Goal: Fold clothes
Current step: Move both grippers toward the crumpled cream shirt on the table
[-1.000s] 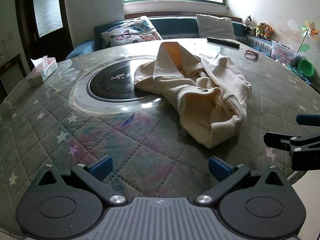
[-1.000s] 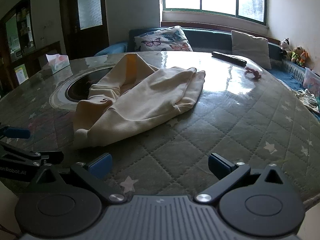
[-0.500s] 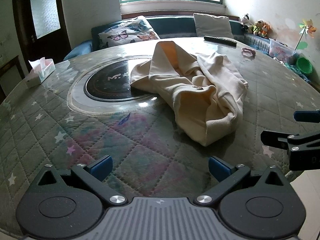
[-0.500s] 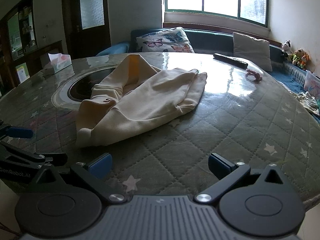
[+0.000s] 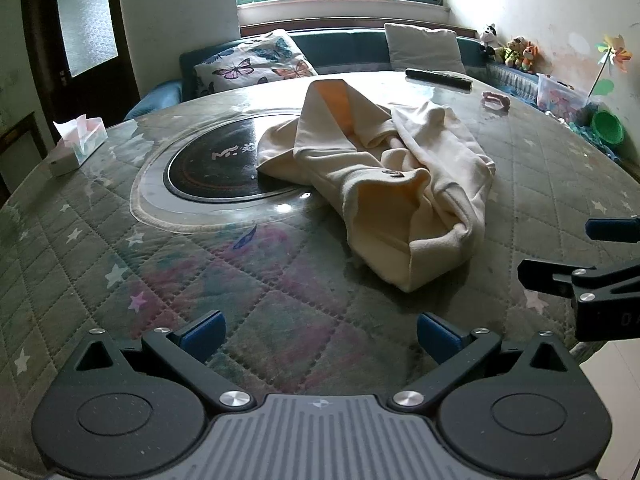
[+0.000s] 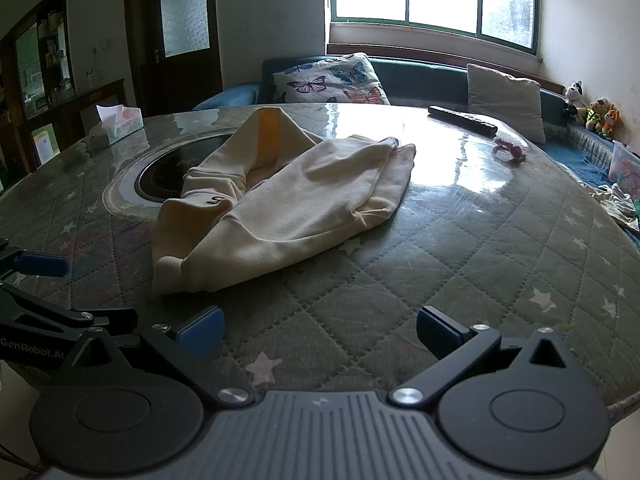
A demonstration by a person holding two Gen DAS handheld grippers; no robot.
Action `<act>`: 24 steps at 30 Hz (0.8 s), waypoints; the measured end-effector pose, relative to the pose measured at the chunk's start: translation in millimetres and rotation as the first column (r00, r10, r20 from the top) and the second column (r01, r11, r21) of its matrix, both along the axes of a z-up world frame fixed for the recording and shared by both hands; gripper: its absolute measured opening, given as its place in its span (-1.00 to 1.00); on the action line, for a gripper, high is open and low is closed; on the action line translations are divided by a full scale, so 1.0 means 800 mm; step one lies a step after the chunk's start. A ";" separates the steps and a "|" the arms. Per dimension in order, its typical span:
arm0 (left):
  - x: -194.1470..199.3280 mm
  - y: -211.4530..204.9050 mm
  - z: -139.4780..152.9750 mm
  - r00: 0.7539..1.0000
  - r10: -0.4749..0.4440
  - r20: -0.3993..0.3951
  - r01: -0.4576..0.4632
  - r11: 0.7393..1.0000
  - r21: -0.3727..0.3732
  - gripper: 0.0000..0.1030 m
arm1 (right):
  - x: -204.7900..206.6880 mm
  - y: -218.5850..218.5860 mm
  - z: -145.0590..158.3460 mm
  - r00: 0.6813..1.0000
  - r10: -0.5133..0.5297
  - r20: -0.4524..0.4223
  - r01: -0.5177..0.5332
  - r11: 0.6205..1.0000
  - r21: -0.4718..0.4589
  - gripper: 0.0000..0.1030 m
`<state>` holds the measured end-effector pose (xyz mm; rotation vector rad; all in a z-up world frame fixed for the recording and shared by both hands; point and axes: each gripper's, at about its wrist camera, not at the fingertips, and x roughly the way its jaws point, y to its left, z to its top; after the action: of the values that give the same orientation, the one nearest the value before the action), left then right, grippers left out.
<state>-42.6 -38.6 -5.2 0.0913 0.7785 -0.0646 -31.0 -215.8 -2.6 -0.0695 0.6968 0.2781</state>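
A cream garment (image 5: pixel 384 168) lies crumpled on the round table, partly over the black hob, one end raised in a peak. It also shows in the right wrist view (image 6: pixel 288 200). My left gripper (image 5: pixel 318 334) is open and empty, near the table's front edge, short of the garment's near hem. My right gripper (image 6: pixel 318 332) is open and empty, also short of the hem. The right gripper shows at the right edge of the left wrist view (image 5: pixel 580 256). The left gripper shows at the left edge of the right wrist view (image 6: pixel 48 292).
The round table (image 5: pixel 120 264) has a quilted star-pattern cover under glass and a black hob (image 5: pixel 216 168) at its centre. A tissue box (image 5: pixel 78 144) stands at the left, a remote (image 5: pixel 438 78) and a pink item (image 5: pixel 496 100) at the far side. A sofa with cushions (image 5: pixel 256 64) lies behind.
Both grippers have drawn slightly nearer to the garment, which looms a little larger. Both stay open. The garment has not moved.
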 end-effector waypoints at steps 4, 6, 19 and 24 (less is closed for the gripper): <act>0.001 -0.001 -0.001 1.000 -0.003 -0.002 0.003 1.000 0.000 1.00 | 0.001 0.000 0.000 1.000 0.000 -0.002 0.000 1.000 0.000 1.00; 0.001 -0.001 -0.001 1.000 -0.004 -0.002 0.004 1.000 0.000 1.00 | 0.001 0.000 -0.001 1.000 0.000 -0.003 0.000 1.000 0.000 1.00; 0.006 0.001 -0.001 1.000 -0.002 -0.007 0.002 1.000 -0.001 1.00 | 0.006 0.004 -0.003 1.000 0.004 -0.008 -0.004 1.000 -0.004 1.00; 0.009 0.002 0.001 1.000 -0.002 -0.006 0.001 1.000 -0.004 1.00 | 0.008 0.005 -0.003 1.000 0.005 -0.008 -0.005 1.000 -0.003 1.00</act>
<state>-35.8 -37.2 -4.7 0.0883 0.7846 -0.0677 -24.6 -211.8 -5.2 -0.0731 0.7048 0.2824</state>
